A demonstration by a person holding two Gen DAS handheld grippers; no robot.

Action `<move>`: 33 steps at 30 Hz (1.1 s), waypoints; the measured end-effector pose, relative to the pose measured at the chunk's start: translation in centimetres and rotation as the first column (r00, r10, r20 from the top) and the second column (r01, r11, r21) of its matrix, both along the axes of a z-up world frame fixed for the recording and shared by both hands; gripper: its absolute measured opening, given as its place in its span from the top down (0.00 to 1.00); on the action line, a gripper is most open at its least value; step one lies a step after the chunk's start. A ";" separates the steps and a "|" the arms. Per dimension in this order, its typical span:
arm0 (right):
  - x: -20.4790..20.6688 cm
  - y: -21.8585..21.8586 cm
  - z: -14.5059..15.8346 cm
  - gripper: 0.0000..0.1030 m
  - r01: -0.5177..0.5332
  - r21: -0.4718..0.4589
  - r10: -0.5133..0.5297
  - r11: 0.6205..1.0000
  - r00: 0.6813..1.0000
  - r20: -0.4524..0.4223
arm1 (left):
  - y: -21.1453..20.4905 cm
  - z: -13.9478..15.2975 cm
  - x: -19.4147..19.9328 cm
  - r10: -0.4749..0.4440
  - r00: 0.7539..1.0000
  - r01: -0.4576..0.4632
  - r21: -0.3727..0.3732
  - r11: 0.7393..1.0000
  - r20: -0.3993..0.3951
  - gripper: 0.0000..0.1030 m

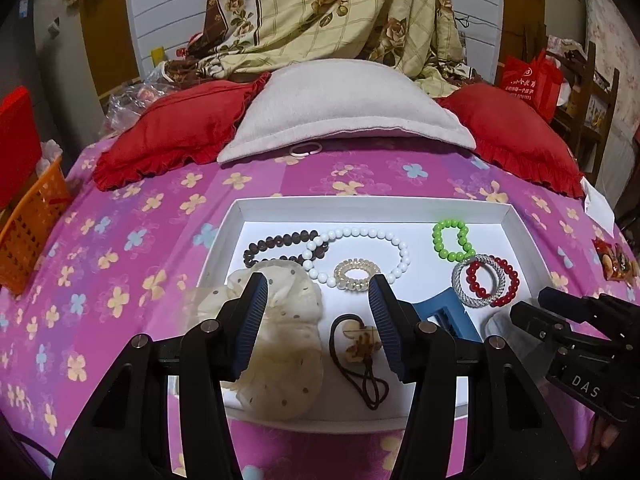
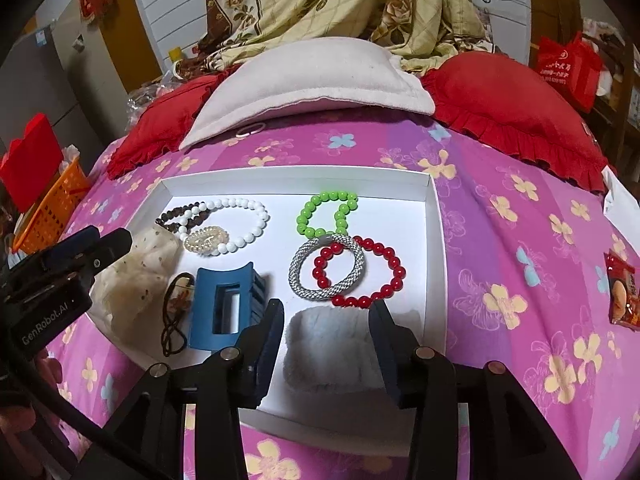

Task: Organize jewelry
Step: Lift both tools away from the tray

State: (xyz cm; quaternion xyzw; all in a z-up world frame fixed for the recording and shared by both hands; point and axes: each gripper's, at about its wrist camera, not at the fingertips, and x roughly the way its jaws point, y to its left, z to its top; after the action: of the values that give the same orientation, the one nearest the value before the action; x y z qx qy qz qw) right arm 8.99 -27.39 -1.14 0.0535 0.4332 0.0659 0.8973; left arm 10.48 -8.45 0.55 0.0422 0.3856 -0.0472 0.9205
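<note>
A white tray [image 1: 360, 202] [image 2: 296, 174] lies on the flowered bedspread and holds the jewelry. My left gripper [image 1: 318, 320] [image 2: 107, 237] is open above the tray's near left part. Under its gap lie a cream dotted scrunchie [image 1: 288, 344] and a brown hair tie with a charm [image 1: 358, 340]. My right gripper [image 2: 328, 338] [image 1: 534, 304] is open over a grey fluffy band [image 2: 332, 348], its pads apart from it. Further in lie a blue claw clip [image 2: 204, 308], a silver band [image 2: 300, 276], and red [image 2: 396, 276], green [image 2: 328, 196] and white bead bracelets [image 1: 360, 233].
A grey pillow [image 1: 344, 112] and two red pillows [image 1: 172, 132] lie beyond the tray, with a pink hair ring [image 1: 306, 149] at the grey pillow's edge. An orange basket [image 1: 28, 232] stands at the left. A snack packet [image 2: 622, 292] lies at the right.
</note>
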 end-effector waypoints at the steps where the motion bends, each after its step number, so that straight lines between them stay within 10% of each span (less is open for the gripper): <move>1: -0.2 0.0 0.1 0.59 0.000 0.007 0.000 1.000 1.000 0.003 | 0.1 0.1 -0.1 0.001 1.000 -0.001 -0.002 1.000 0.001 0.49; 13: -2.3 -0.6 4.5 0.51 0.001 0.083 -0.011 0.997 0.993 0.120 | 1.0 1.9 -1.7 0.010 0.999 -0.008 -0.057 0.998 0.032 0.49; 33: -5.6 1.3 3.3 0.40 0.060 -0.025 -0.057 0.998 0.991 0.120 | 0.8 3.2 -5.9 0.037 0.995 -0.035 -0.023 0.999 0.097 0.49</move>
State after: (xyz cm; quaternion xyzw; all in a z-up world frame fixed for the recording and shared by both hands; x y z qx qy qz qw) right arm 3.35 -26.07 2.12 0.0493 0.3778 0.0364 0.9239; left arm 4.61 -7.65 3.79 0.0278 0.3403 -0.0322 0.9394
